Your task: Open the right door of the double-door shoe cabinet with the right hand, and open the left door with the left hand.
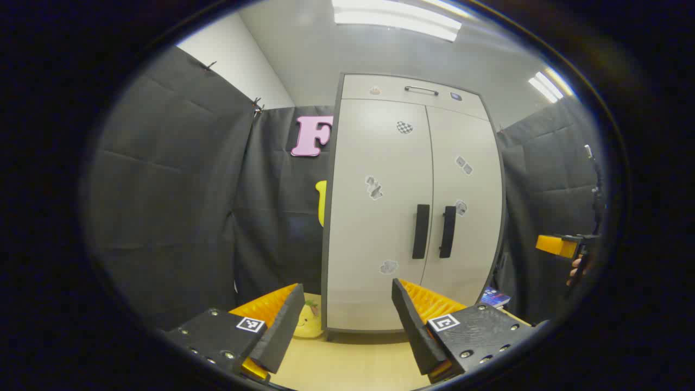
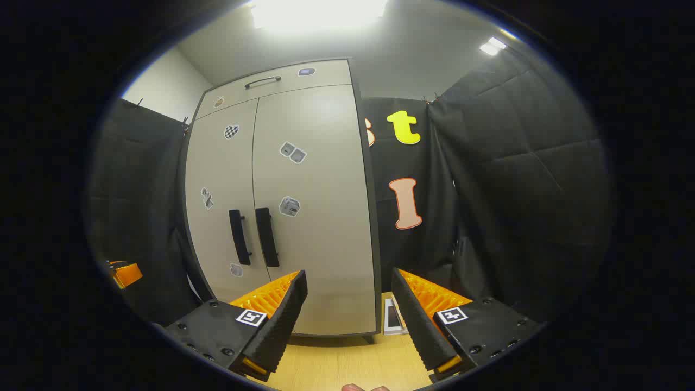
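1. While both doors are closed, the shoe cabinet (image 1: 412,206) stands upright in the middle of the left gripper view, slightly right of centre, with its foot on the wooden floor (image 1: 347,364) at the bottom of the frame.
2. In that view the left door (image 1: 380,217) and the right door (image 1: 464,217) meet at a thin seam, and their two dark upright handles sit close on either side of it: the left handle (image 1: 420,231) and the right handle (image 1: 447,232).
3. The left gripper (image 1: 347,326) fills the bottom of the left gripper view with its fingers spread wide apart, holding nothing, well short of the cabinet.
4. At the right edge of the left gripper view, the right gripper (image 1: 564,247) shows farther off, with part of a hand (image 1: 574,271) behind it; from here I cannot tell how far its fingers stand apart.
5. In the right gripper view, the right gripper's fingers lie at the bottom of the frame, wide apart and holding nothing, with the cabinet left of centre and both doors flush.
6. The handles there sit in the lower left part of the cabinet front, not touched by either finger.
7. A drawer front with a slim handle (image 1: 421,89) runs across the top of the cabinet.
8. Small stickers (image 1: 373,187) dot both doors.
9. A yellow soft toy (image 1: 307,323) lies on the floor just beside the cabinet's lower left corner in the left gripper view.
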The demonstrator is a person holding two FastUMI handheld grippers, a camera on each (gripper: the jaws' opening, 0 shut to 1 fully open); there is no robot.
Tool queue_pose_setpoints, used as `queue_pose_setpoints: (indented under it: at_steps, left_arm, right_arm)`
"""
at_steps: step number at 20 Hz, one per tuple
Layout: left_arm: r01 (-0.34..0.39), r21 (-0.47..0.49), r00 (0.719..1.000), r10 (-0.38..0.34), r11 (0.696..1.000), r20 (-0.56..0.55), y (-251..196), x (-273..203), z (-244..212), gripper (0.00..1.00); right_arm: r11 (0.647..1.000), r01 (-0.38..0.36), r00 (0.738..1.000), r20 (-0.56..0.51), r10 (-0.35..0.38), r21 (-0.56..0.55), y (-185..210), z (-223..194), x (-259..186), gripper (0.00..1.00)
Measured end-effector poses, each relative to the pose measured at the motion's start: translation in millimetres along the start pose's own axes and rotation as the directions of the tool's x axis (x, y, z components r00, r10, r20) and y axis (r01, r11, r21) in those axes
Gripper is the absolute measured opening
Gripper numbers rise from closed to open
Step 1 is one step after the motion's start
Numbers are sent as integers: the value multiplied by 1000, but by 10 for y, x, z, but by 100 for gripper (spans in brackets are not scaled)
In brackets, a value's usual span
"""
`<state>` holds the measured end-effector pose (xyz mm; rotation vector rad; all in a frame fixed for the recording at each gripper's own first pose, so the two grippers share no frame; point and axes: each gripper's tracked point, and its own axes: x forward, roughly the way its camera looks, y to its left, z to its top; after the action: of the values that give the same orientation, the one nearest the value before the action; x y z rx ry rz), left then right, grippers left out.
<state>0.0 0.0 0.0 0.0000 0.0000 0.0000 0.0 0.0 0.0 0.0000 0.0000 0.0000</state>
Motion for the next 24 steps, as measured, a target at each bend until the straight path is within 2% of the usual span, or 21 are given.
queue_pose_setpoints:
  at_steps: [3,4,6,9,10,11,14,15,16,18,21,24]
  left_arm:
    - [-3,12,1000,3,1000,-9,22,-37,-56,93]
    - [0,12,1000,1,1000,-14,22,-46,-70,93]
    - [-7,20,1000,8,1000,-20,73,-60,-100,93]
    - [-15,7,1000,15,1000,-21,147,-72,-92,93]
    - [-17,6,1000,17,1000,-20,166,-79,-81,93]
    - [-20,9,1000,20,1000,-19,191,-95,-84,93]
    - [-29,25,999,29,999,-15,253,-119,-82,93]
    - [-28,26,999,29,999,-16,256,-138,-93,93]
    - [-32,25,999,32,999,-15,280,-154,-99,93]
    - [-57,23,998,57,998,-12,390,-188,-120,93]
    - [-106,68,994,106,992,-7,665,-218,-145,91]
    - [-106,60,994,106,993,1,828,-259,-126,93]
  right_arm:
    - [1000,-13,1000,-21,14,16,62,-61,19,92]
    - [1000,-19,999,-26,20,21,89,-72,23,98]
    - [999,-31,999,-33,31,22,146,-90,48,98]
    - [999,-46,998,-30,46,19,237,-77,69,98]
    - [998,-52,998,-29,52,20,273,-66,76,92]
    - [998,-56,998,-27,57,20,307,-58,89,98]
    - [997,-69,997,-16,70,21,394,16,124,98]
    - [997,-71,997,-12,71,21,420,40,135,92]
    - [997,-72,997,-7,72,20,445,72,148,98]
    - [997,-72,997,6,72,17,502,128,169,98]
    - [998,-62,998,19,62,6,582,215,228,98]
    - [998,-63,998,19,63,12,688,315,324,98]
